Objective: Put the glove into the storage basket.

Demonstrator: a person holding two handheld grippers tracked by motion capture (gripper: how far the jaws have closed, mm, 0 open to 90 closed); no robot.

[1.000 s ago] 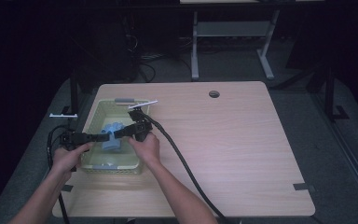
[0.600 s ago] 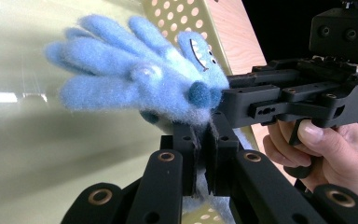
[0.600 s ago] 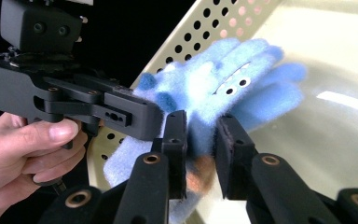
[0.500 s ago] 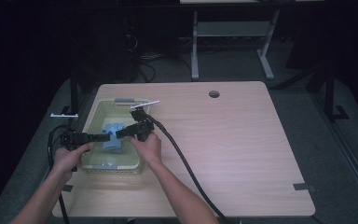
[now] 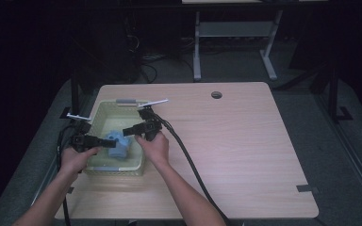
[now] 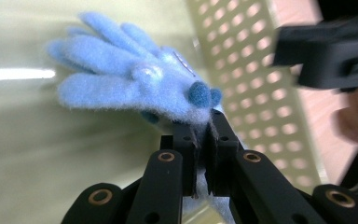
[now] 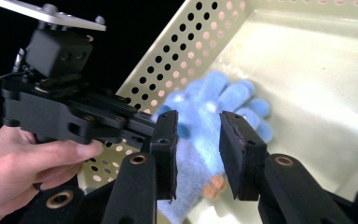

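Observation:
A fuzzy blue glove lies in a pale yellow perforated basket at the table's left. My left gripper reaches in from the left. In the left gripper view it is shut on the glove's edge, which is lifted off the basket floor. My right gripper comes in from the right. Its jaws have just been opening and stand apart, with the glove showing behind the gap, free of the pads. The left gripper and its hand are close at left.
The basket has holed walls and a grey handle on its far rim. The wooden table stretches to the right, with a cable hole near its far edge and grey tape at the front right. Black cables trail across it.
Both hands have stayed over the basket, and the glove hangs in the same spot. No clear shift shows in the high view.

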